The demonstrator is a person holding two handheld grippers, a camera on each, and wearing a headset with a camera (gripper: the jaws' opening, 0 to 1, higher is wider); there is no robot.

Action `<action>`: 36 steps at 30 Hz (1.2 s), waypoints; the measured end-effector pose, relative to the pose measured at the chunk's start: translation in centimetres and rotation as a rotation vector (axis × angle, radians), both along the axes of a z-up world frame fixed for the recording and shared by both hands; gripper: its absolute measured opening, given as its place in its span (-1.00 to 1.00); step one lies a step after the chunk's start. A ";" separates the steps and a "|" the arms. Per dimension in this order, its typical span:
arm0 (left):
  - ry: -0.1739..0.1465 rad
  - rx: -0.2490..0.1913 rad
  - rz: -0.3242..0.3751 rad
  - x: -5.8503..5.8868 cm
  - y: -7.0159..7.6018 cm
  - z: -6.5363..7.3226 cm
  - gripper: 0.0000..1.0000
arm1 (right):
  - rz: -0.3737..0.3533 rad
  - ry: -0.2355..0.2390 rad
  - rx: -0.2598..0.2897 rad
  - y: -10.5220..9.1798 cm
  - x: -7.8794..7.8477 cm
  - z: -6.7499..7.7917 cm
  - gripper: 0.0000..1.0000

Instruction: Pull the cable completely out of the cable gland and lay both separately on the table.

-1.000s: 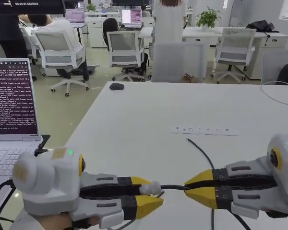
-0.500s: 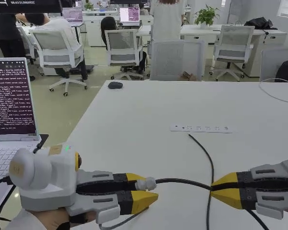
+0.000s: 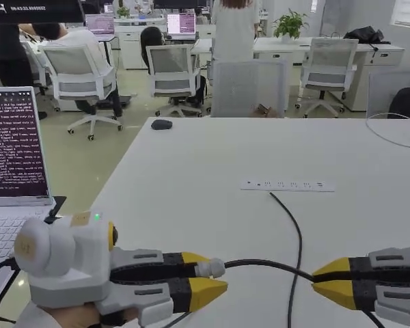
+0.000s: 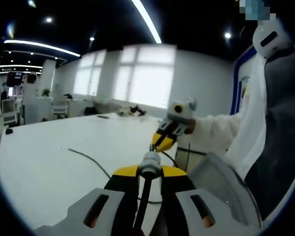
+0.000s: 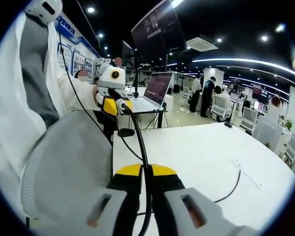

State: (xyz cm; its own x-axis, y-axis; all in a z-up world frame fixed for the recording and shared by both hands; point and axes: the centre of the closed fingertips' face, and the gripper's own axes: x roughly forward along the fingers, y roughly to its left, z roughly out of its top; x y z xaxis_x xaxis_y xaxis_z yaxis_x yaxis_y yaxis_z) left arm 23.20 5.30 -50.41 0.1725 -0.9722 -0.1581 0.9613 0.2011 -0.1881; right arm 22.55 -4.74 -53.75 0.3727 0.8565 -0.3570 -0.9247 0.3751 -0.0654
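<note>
Looking down, we saw wide white table [image 3: 212, 164]. We noted left gripper [image 3: 219, 275] clamped on cable gland [image 3: 210, 267], near table's front edge. Black cable [image 3: 266, 264] ran out of gland across to right gripper [image 3: 316, 279], jaws closed on it; grippers well apart. Far stretch of cable lay on table, ending near white power strip [image 3: 287, 185]. Open laptop [image 3: 14, 147] stood at left, dark mouse [image 3: 161, 124] by far edge. Beyond: office chairs [image 3: 75, 68], desks, potted plant [image 3: 292, 24].
</note>
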 end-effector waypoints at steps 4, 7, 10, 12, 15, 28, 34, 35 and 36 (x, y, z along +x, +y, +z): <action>-0.005 0.012 -0.007 -0.1 -0.3 0.0 -0.67 | -0.015 -0.004 -0.011 -0.3 0.1 -0.2 -0.92; -0.007 0.013 -0.015 -0.3 -0.4 0.0 -0.67 | -0.019 -0.002 -0.010 -0.5 0.2 -0.2 -0.91; -0.009 0.017 -0.026 -0.4 -0.7 0.1 -0.67 | -0.017 -0.001 -0.028 -0.7 0.2 -0.2 -0.91; -0.009 0.019 -0.034 -0.4 -1.0 0.1 -0.67 | -0.013 0.008 -0.046 -0.7 0.1 -0.2 -0.88; -0.016 0.021 -0.054 -0.6 -1.6 0.2 -0.67 | 0.010 0.003 -0.053 -0.4 0.0 0.0 -0.80; -0.020 0.075 -0.103 -0.7 -4.3 -0.9 -0.67 | 0.126 -0.097 -0.028 2.9 -0.4 4.2 -0.69; -0.032 0.096 -0.127 -1.2 -5.1 -1.2 -0.67 | 0.186 -0.125 -0.066 4.3 -0.7 4.2 -0.68; -0.032 0.098 -0.129 -1.2 -5.1 -1.2 -0.67 | 0.188 -0.125 -0.067 4.4 -0.6 4.1 -0.68; -0.033 0.097 -0.132 -1.3 -5.2 -1.2 -0.67 | 0.192 -0.122 -0.070 4.5 -0.6 3.9 -0.69</action>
